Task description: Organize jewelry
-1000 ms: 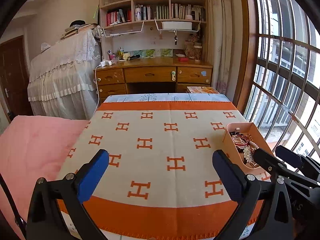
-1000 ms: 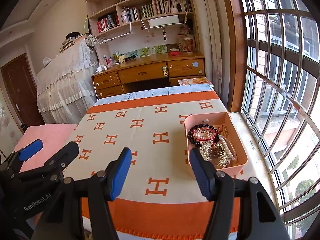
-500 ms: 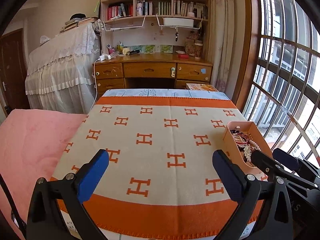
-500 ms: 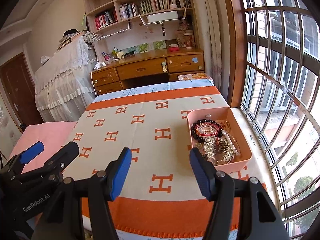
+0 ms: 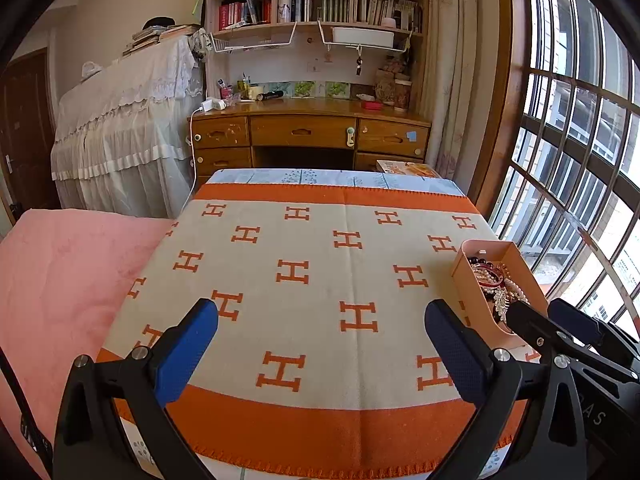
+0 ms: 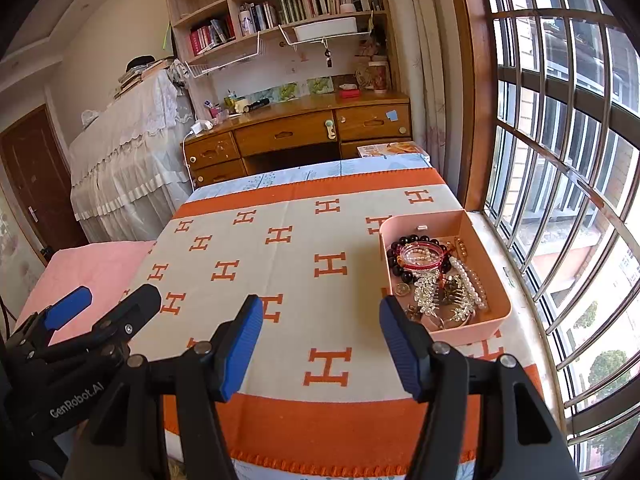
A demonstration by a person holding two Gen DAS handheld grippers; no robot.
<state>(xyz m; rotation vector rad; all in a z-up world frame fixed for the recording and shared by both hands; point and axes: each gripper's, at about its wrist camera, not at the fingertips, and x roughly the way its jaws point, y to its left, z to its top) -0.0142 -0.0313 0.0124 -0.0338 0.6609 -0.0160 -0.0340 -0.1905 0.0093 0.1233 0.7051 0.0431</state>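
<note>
A pink tray stands at the right edge of the table, on a beige and orange cloth with H marks. It holds a tangle of jewelry: dark bead bracelets, a red bangle, pearl strands and silver hair clips. The tray also shows in the left wrist view. My right gripper is open and empty, above the cloth just left of the tray's near corner. My left gripper is open and empty over the cloth's near middle. Each gripper shows in the other's view.
A pink bed lies left of the table. A barred window runs along the right side, close to the tray. A wooden desk and bookshelves stand beyond the table's far edge.
Both grippers have drawn back and up a little, so the table and tray look slightly farther and lower. Both stay open and empty. The tray has not moved.
</note>
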